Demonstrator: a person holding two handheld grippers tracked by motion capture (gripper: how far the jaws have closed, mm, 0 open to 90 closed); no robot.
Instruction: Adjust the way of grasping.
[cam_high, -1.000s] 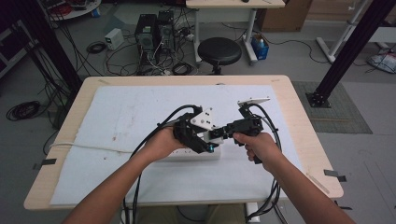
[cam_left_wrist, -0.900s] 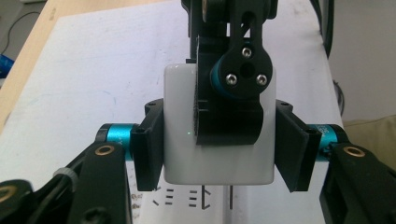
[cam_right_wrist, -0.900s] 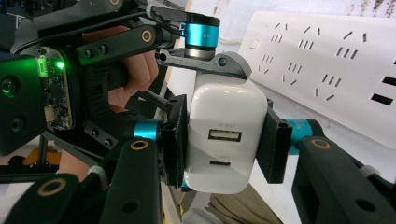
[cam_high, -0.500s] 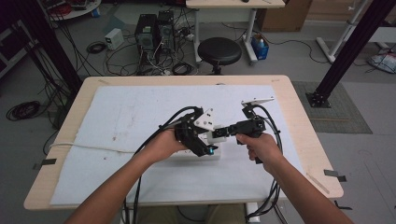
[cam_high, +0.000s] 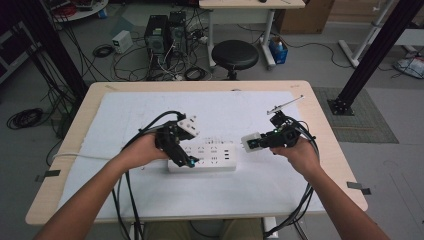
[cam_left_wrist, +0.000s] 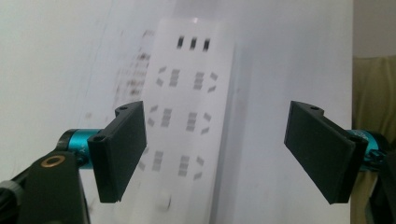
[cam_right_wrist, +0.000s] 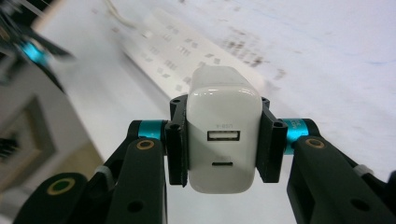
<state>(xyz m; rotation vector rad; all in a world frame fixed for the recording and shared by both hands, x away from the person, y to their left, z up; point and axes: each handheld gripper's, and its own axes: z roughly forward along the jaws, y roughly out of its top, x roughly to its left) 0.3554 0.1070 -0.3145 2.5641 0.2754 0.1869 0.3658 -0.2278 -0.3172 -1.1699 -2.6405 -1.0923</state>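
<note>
Here the wooden counter (cam_high: 320, 107) carries a white sheet (cam_high: 125, 112) that covers most of its top, and on that sheet, a little toward the person's side of the middle, lies a white power strip (cam_high: 212, 157) with its sockets facing up and a pale cord (cam_high: 80, 156) running off its left end toward the counter's left edge. In the left gripper view the strip (cam_left_wrist: 187, 121) stretches away between the two black fingers, its rows of socket slots in sight and three small dark slots at the far end. The left gripper (cam_high: 182, 161) rests over the strip's left end in the high view, tilted down toward it, and its fingers (cam_left_wrist: 119, 149) stand wide apart with nothing between them. The right gripper (cam_high: 252, 143) hangs above the sheet just to the right of the strip, apart from it, pointing left toward it. Its fingers (cam_right_wrist: 176, 140) are closed on a white charger plug (cam_right_wrist: 223, 128), pressed against the plug's two sides; the face toward the camera shows a rectangular port above a smaller oval one. In the high view the plug (cam_high: 249, 142) shows as a small white block at the gripper's tip, clear of the strip
</note>
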